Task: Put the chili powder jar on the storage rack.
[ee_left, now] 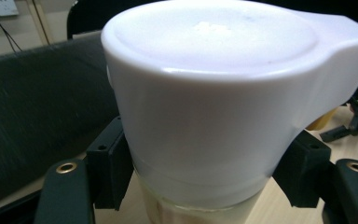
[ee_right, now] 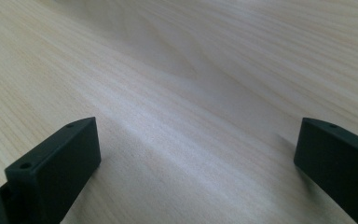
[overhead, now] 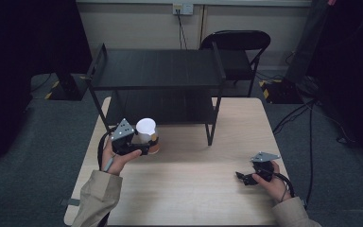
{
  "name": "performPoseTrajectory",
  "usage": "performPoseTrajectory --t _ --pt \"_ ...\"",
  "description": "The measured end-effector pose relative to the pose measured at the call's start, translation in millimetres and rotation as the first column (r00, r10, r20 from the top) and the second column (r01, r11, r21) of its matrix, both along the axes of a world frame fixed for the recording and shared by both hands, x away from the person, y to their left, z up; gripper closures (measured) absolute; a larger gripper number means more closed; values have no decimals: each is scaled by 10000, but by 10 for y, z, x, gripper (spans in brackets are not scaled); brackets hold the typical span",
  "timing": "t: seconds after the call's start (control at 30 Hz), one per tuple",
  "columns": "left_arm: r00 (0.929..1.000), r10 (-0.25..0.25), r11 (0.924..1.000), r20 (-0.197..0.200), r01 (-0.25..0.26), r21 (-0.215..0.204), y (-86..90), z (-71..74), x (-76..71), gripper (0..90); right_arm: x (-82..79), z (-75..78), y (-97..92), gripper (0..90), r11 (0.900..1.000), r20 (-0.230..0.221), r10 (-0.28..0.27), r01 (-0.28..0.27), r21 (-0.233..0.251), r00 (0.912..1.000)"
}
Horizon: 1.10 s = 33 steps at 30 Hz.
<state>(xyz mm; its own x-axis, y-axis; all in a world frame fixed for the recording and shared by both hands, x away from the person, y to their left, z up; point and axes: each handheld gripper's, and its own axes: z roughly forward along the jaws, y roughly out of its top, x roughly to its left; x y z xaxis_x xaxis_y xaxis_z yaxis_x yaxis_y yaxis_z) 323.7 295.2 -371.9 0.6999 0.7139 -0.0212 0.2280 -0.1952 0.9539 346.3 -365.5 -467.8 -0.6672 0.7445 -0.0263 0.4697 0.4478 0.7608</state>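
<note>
Jar [overhead: 147, 135]: white smooth lid, see-through body with something orange low down; stands at 9 o'clock on the table, its bottom hidden.
Left gripper [overhead: 144, 147]: black jaws pinch the jar.
Right gripper [overhead: 242, 177]: jaws spread wide, at 4 o'clock.
Table [overhead: 189, 189]: pale wood.
Shelf [overhead: 156, 71]: black, at 12 o'clock.
Chair [overhead: 238, 49]: behind the shelf.

The high view looked forward and down over the whole wooden surface [overhead: 189, 161], while the right gripper view skimmed that same wood closely and the left gripper view faced the white-lidded jar [ee_left: 209, 102] at close range.
</note>
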Motion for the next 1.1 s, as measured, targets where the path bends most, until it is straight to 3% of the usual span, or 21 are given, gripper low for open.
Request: performPoseTrajectory --t 0.37,0.6,0.93,1.1 --pt "9999 73 10000 107 -73 9 -74 209 86 304 1 0 -2 0 10000 -2 9 -9 0 10000" --pt "9990 423 9991 110 -424 83 -130 357 150 304 1 0 -2 0 10000 -2 10 -10 -1 10000" --pt "9983 559 9984 176 -561 93 -202 442 221 304 2 0 -2 0 10000 0 16 -16 -3 10000" --pt "9959 890 9959 148 -892 142 -282 472 278 304 2 1 -2 0 10000 -3 15 -15 -2 10000"
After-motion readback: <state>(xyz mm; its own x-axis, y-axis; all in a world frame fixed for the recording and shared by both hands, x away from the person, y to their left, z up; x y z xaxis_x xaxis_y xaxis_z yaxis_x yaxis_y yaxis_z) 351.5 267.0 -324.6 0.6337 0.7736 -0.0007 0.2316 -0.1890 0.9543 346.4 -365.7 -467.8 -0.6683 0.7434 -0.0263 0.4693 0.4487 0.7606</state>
